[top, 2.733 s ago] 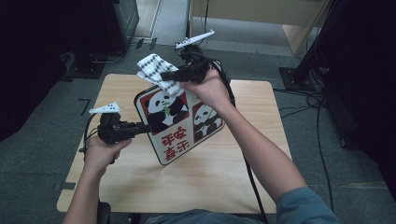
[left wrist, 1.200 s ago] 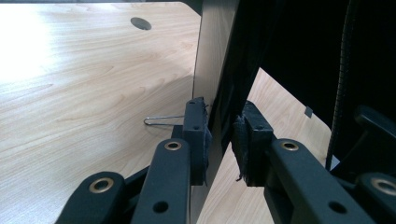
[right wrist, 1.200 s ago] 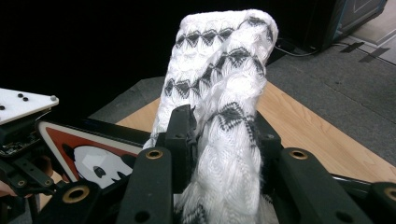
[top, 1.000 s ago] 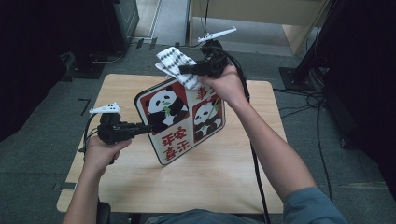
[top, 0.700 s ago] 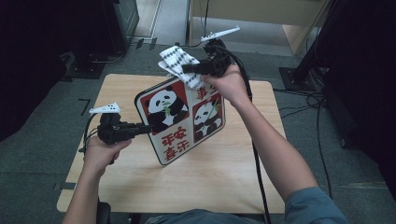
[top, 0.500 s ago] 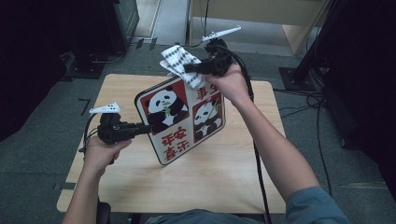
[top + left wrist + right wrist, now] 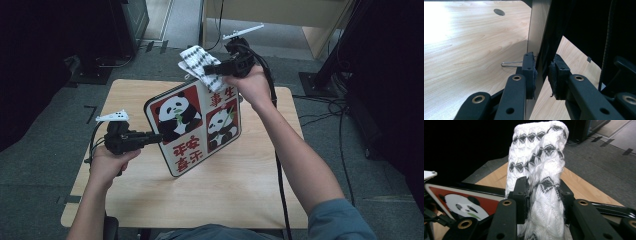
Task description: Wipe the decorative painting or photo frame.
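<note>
Left claw (image 7: pixel 150 137) clamped on the left edge of the panda board (image 7: pixel 197 127), both padded jaws pressed flat against its two faces, as seen close up from the left gripper view (image 7: pixel 541 75), with the board's edge (image 7: pixel 537 37) rising straight up from between them. Board held tilted above the table (image 7: pixel 240 185), printed face up toward the high view, two pandas on red squares and red characters showing; stretching from the left claw across and away toward the right claw. Right claw (image 7: pixel 212 69) closed on a bunched white cloth (image 7: pixel 200 65) with a black diamond pattern, raised over the board's far upper corner. From the right gripper view, cloth (image 7: pixel 539 170) standing up out of the right claw (image 7: pixel 544 195), squeezed between the two pads, folds spilling above and below them; panda board (image 7: pixel 461 205) lying just below and to the left of that claw. Whether cloth touches board: cannot tell. A thin wire loop (image 7: pixel 510 63) lying on the table (image 7: pixel 469 50) just left of the left claw's near jaw.
</note>
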A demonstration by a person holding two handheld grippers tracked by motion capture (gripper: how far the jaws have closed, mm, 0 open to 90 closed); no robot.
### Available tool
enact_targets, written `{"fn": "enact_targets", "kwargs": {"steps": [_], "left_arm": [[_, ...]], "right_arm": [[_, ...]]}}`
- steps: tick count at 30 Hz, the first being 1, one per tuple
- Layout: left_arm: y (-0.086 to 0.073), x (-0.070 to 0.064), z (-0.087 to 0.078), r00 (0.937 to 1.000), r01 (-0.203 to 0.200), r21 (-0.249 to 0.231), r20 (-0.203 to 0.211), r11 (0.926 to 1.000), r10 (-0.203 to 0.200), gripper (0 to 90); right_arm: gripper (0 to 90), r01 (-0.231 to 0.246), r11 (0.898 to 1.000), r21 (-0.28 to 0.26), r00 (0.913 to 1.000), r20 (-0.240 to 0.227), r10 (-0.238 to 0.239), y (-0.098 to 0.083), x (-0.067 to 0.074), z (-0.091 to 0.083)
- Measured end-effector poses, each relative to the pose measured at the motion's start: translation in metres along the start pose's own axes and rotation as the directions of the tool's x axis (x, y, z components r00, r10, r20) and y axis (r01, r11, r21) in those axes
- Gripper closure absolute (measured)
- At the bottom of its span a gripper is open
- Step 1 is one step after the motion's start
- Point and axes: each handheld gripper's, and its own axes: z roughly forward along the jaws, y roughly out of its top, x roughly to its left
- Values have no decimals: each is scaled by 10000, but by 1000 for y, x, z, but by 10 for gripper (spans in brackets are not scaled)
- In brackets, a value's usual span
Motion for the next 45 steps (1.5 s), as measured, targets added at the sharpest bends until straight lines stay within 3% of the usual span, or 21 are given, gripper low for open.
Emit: {"fn": "enact_targets", "kwargs": {"steps": [28,45], "left_arm": [[0,1,0,10000,6,8,33,10000,-6,767],[-1,1,0,10000,-35,40,23,10000,35,767]], "right_arm": [[775,-673,9977,90,9963,549,667,2,-34,-16],[781,-839,9964,118,9897,1172,819,-2,-51,-30]]}}
